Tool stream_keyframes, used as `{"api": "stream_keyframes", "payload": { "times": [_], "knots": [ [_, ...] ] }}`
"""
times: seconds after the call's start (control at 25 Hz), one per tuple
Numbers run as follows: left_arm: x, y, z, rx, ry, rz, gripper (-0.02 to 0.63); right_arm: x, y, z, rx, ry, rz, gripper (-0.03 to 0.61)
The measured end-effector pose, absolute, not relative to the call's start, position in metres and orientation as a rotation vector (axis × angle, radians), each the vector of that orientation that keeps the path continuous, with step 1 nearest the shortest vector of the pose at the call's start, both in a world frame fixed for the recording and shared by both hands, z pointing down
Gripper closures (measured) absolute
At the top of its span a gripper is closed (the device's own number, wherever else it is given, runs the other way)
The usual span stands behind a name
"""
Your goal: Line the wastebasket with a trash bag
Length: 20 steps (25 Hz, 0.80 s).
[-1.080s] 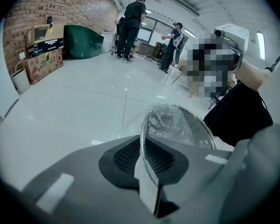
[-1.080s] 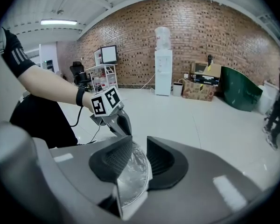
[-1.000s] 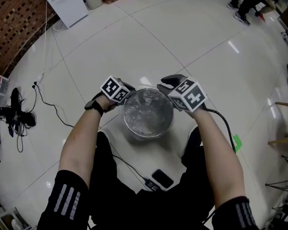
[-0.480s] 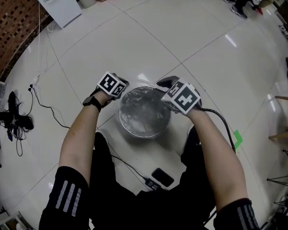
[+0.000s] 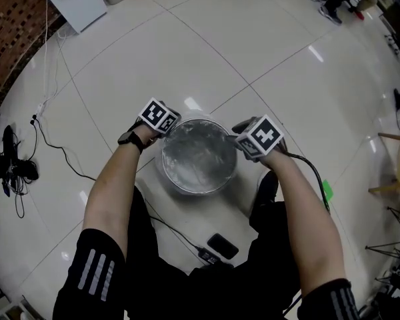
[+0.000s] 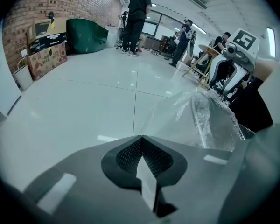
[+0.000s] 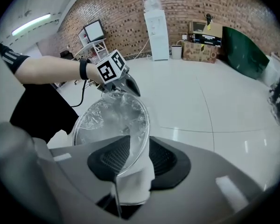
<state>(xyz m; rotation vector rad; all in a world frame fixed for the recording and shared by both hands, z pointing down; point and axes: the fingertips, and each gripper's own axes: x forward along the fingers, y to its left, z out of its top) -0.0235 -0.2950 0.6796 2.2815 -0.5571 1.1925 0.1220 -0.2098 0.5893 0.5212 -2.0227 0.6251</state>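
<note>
Head view, cable (image 5: 65,153) left of wastebasket (image 5: 199,191), dark device (image 5: 223,247) nearer camera

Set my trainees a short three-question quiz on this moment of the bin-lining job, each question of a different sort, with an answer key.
1. True or false: the jaws of the left gripper stand wide apart.
2. Which of these stands between the jaws of the right gripper?
A. the rim of the wastebasket, covered by the clear trash bag
B. a bottle
C. nothing
3. Short answer: what does the wastebasket stand on?

Key
1. False: they are shut together.
2. A. The pads stand apart on either side of the rim, and those jaws have just been opening.
3. A glossy white tiled floor.
</note>
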Motion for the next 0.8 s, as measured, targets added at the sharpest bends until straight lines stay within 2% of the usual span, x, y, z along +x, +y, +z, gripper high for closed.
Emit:
{"api": "stream_keyframes", "payload": {
  "times": [0.44, 0.8],
  "knots": [
    [-0.031, -0.304, 0.700, 2.256, -0.548, 1.241, 0.609, 0.115, -0.211, 0.583, 0.499, -2.006, 0.508, 0.439],
    [-0.043, -0.314, 0.656, 2.358, -0.609, 1.290, 0.468, 0.107, -0.217, 0.561, 0.534, -2.045, 0.445, 0.439]
  ]
}}
